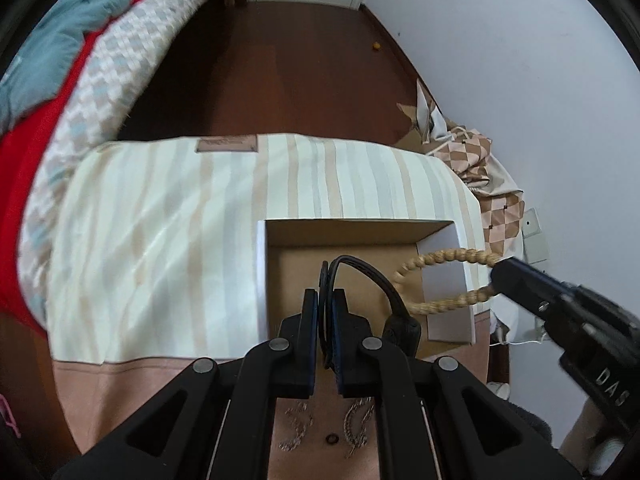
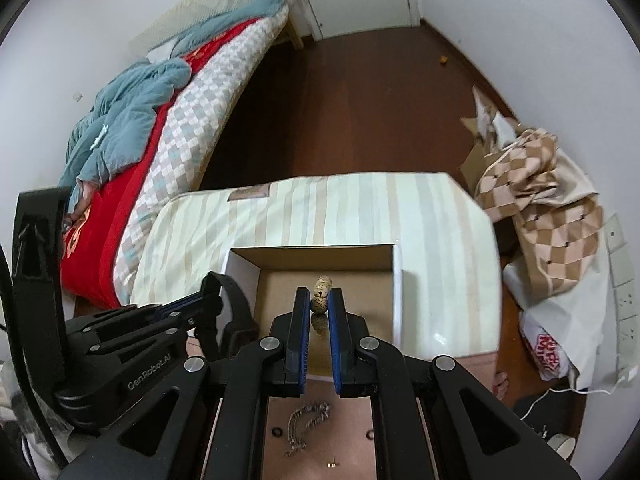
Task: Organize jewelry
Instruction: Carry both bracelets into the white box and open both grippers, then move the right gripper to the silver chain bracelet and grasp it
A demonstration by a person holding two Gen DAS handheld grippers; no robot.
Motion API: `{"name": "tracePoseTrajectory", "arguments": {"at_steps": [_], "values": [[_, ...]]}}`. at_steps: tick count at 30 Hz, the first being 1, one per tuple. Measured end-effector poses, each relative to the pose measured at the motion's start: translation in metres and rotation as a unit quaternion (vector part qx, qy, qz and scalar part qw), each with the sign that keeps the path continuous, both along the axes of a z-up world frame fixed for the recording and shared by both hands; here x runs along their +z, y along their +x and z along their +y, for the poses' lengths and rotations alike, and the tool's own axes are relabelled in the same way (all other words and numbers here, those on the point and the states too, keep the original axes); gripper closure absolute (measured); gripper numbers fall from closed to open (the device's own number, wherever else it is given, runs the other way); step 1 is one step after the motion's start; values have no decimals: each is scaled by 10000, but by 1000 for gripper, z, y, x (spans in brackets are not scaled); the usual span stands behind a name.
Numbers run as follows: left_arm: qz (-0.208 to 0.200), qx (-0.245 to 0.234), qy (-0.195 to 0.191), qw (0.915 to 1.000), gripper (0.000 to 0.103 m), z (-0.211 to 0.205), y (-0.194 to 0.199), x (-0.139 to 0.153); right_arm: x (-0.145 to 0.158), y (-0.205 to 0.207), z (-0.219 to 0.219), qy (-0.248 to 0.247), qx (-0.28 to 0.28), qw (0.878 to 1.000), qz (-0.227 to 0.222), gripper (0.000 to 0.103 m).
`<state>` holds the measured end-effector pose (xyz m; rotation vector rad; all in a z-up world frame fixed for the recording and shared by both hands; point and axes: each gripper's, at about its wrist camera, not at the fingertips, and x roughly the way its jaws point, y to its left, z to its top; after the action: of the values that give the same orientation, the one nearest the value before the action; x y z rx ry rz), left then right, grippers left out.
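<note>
An open cardboard box (image 1: 360, 228) (image 2: 312, 251) with white outer walls sits on a striped cloth. My left gripper (image 1: 325, 300) is shut on a black strap-like band (image 1: 362, 268) and holds it over the box; it also shows at the left of the right wrist view (image 2: 212, 300). My right gripper (image 2: 320, 300) is shut on a tan beaded bracelet (image 2: 322, 294), which hangs as a loop over the box's right wall in the left wrist view (image 1: 440, 264). Chain pieces (image 1: 296, 428) (image 2: 308, 420) and a small ring (image 1: 331, 437) lie on the pink surface below my grippers.
The striped cloth (image 1: 180, 220) covers a low surface. A bed with red and checked bedding (image 2: 168, 128) stands to the left. A heap of checked fabric (image 2: 544, 192) and a bag (image 2: 546, 350) lie by the right wall. Brown floor (image 2: 360, 112) lies beyond.
</note>
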<state>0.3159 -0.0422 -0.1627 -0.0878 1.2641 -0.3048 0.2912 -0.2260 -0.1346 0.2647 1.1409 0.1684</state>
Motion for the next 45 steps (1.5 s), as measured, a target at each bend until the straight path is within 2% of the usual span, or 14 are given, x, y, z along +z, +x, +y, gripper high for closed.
{"name": "tracePoseTrajectory", "arguments": {"at_steps": [4, 7, 8, 9, 11, 12, 14, 17, 18, 20, 22, 27, 33, 45], "values": [[271, 134, -85, 9995, 89, 0, 16, -10, -19, 17, 1, 143, 169, 9993, 289, 93], [207, 198, -93, 9995, 85, 1, 19, -6, -30, 24, -2, 312, 206, 9977, 567, 93], [162, 204, -54, 9996, 72, 1, 20, -4, -32, 24, -5, 324, 184, 9975, 608, 92], [128, 218, -5, 9997, 47, 1, 20, -2, -32, 23, -7, 333, 157, 9974, 614, 91], [15, 254, 12, 9997, 25, 3, 18, 4, -30, 20, -12, 368, 113, 9974, 617, 76], [-31, 288, 78, 9996, 24, 4, 17, 6, -30, 19, -14, 340, 75, 9975, 619, 70], [-106, 300, 207, 9993, 22, 5, 15, 9, -27, 14, -18, 202, 25, 9981, 576, 51], [-282, 364, 507, 9977, 3, 10, 9, 13, -25, 3, -18, -202, -66, 9986, 494, 30], [-379, 417, 625, 9965, 1, 13, 4, 14, -26, 0, -18, -394, -103, 9980, 487, 26], [-517, 481, 802, 9943, 1, 18, -2, 14, -29, -6, -16, -701, -144, 9963, 478, 9], [-598, 557, 988, 9917, 1, 22, -8, 12, -37, -13, -12, -989, -204, 9936, 502, 4], [-687, 586, 1353, 9867, 1, 26, -22, 4, -46, -22, -7, -1356, -248, 9895, 432, 3], [-760, 630, 1493, 9839, 1, 28, -35, 4, -44, -30, 0, -1483, -267, 9880, 346, 3], [-1193, 866, 1658, 9751, 1, 36, -74, 42, 0, -63, 10, -1565, -308, 9872, -26, 3]]}}
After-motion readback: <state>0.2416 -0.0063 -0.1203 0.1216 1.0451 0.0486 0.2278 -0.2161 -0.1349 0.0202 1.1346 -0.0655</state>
